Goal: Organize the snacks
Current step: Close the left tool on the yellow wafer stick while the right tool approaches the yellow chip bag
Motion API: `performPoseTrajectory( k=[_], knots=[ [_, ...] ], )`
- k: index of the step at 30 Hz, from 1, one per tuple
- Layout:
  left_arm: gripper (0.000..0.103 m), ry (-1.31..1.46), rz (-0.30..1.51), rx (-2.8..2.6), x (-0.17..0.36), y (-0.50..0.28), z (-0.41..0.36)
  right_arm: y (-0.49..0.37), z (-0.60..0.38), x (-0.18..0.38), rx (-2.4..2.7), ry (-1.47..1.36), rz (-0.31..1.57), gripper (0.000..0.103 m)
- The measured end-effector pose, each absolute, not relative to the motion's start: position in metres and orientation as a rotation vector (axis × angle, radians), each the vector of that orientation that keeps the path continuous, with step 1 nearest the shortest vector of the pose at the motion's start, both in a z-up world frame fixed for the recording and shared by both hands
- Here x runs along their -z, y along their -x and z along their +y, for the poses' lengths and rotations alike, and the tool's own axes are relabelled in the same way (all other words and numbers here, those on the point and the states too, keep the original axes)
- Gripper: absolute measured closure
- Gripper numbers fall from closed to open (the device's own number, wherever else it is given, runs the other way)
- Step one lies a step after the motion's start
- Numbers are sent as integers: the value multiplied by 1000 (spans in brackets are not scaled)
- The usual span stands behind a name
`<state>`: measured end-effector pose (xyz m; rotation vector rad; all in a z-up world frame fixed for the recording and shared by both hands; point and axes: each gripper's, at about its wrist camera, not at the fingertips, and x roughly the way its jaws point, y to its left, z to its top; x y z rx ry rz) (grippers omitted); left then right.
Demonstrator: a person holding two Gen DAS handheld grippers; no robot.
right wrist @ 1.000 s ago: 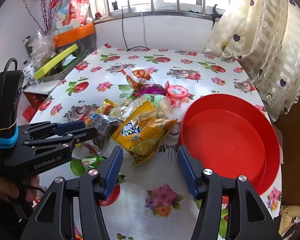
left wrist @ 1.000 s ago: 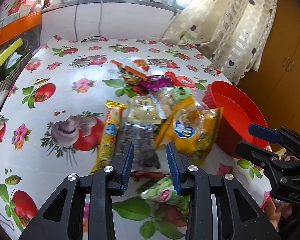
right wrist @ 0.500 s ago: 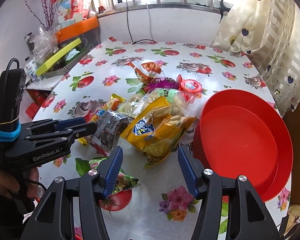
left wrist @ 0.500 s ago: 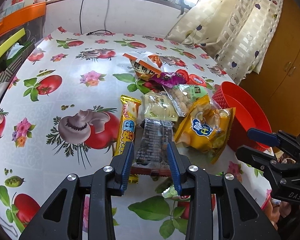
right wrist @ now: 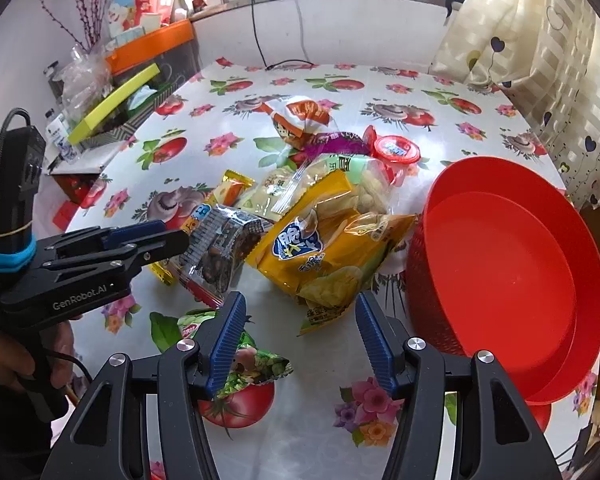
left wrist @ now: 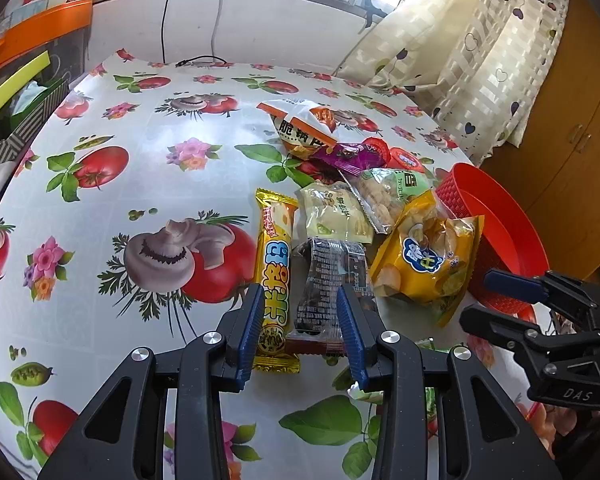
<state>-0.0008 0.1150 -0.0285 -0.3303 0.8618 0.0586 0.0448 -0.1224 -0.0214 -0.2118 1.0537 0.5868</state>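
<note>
**Snacks heaped beside the red basket, both grippers open over them**

While the table (left wrist: 148,184) under its tomato-and-mushroom cloth fills both views, the red basket (right wrist: 512,272) stands at its right edge, round, ribbed on the outside and with nothing in it. Touching the basket's left wall lies the yellow chip bag (right wrist: 320,252), biggest of the heap. Behind it a clear peanut bag (left wrist: 384,196) overlaps a pale green packet (left wrist: 336,212), and farther back lie a white-and-orange bag (left wrist: 300,128), a purple wrapper (left wrist: 348,156) and a red-lidded cup (right wrist: 396,148). A dark clear-wrapped packet (left wrist: 328,280) and a long yellow bar (left wrist: 276,276) lie side by side at the heap's near left. A small green packet (right wrist: 252,360) lies apart, nearest the camera.

The left gripper (left wrist: 300,320) tilts down over the dark packet and the bar; its jaws have just been opening, both snacks lie between the blue pads, and neither pad presses on them. The right gripper (right wrist: 300,336) stands wide open just short of the chip bag's near corner, its left pad in front of the green packet, gripping nothing.
</note>
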Motion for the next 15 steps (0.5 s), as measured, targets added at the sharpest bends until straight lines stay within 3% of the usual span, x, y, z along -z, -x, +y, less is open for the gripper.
performPoseTrajectory(
  k=[15],
  knots=[
    [64,293,903,-144,41,-26,135,-69,-118,41,-539,188,1126,48]
  ],
)
